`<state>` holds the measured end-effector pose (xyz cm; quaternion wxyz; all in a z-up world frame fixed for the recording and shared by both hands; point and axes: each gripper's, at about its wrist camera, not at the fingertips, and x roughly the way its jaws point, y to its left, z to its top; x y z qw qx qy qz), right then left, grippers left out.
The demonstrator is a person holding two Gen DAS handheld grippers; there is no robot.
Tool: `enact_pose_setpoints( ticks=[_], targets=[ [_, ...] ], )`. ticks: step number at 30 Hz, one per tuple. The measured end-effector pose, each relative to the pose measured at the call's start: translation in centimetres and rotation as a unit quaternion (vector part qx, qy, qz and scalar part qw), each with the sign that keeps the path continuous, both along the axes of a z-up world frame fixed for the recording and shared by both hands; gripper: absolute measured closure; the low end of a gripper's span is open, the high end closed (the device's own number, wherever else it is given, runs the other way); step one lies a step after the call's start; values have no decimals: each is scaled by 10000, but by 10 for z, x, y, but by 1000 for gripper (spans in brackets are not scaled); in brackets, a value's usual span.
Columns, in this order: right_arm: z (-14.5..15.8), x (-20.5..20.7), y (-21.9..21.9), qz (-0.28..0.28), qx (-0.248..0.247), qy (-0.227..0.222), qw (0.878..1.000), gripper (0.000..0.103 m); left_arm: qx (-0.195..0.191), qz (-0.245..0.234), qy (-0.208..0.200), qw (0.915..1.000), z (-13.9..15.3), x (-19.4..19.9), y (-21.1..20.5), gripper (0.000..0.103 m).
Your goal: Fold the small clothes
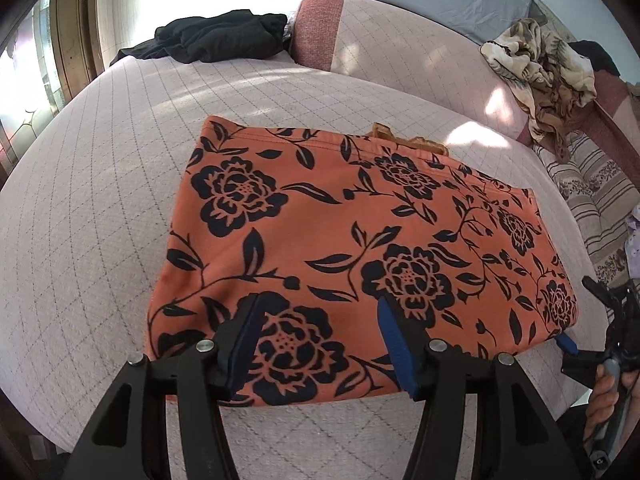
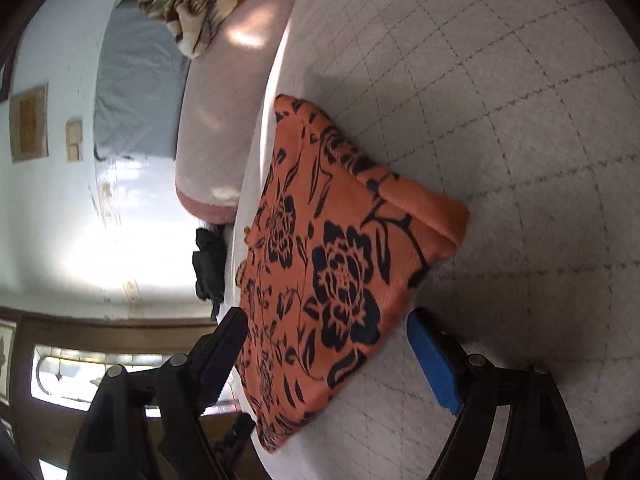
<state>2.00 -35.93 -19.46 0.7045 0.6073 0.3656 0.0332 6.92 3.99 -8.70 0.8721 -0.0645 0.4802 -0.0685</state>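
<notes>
An orange garment with black flowers lies folded flat on the pale quilted bed. My left gripper is open, its fingers over the garment's near edge and empty. The right gripper shows at the garment's right near corner, held by a hand. In the right wrist view, which is rolled sideways, the garment lies between my right gripper's open fingers. I cannot tell whether either gripper touches the cloth.
A black garment lies at the far left of the bed. A pinkish bolster runs along the back, with a beige patterned cloth heaped on it. Striped bedding lies at the right. A window is at the left.
</notes>
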Motion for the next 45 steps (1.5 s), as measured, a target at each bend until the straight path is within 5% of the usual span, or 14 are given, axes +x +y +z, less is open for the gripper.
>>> enact_pose_setpoints(
  ticks=[4,6,9,14,16,20,22,23,24,25,30,32,36,45],
  targets=[
    [-3,17,-8,-409,-163,147,9989,39,86,-129,8,9999,-5,5,-20,43],
    [-7,27,-9,-212,-238,159,9994,88,183,-209,11,9996,-8,9,-29,43],
    [22,27,-2,5,-1246,-58,9922,90,245,-267,-34,9993,-8,13,-37,43],
    [29,32,12,580,-2385,230,9691,84,352,-348,178,9986,-23,23,-50,43],
    [5,23,-3,428,-1470,220,9880,77,495,-403,108,9979,-23,23,-53,43],
    [11,8,-24,67,-630,-323,9975,22,230,-331,-163,9991,-8,25,-56,43],
    [8,15,-27,98,-436,-339,9984,22,349,-438,-195,9982,-11,28,-66,43],
    [4,19,-28,134,-372,-325,9987,31,496,-532,-50,9973,-20,32,-72,43],
    [3,24,-27,234,-431,-320,9983,78,632,-578,105,9963,-30,35,-76,43],
    [7,27,-24,359,-655,-308,9967,95,763,-591,55,9953,-35,34,-78,42],
    [40,30,-3,731,-2276,-222,9707,89,686,-502,28,9964,-24,35,-81,42],
    [20,28,-9,991,-1987,248,9747,84,608,-527,-160,9966,-14,33,-83,42],
    [16,-7,-41,666,-1263,190,9896,32,865,-628,-7,9943,-34,36,-84,40],
    [54,87,-77,1665,-1661,-574,9702,31,878,-636,-167,9940,-34,32,-86,39]
  ],
)
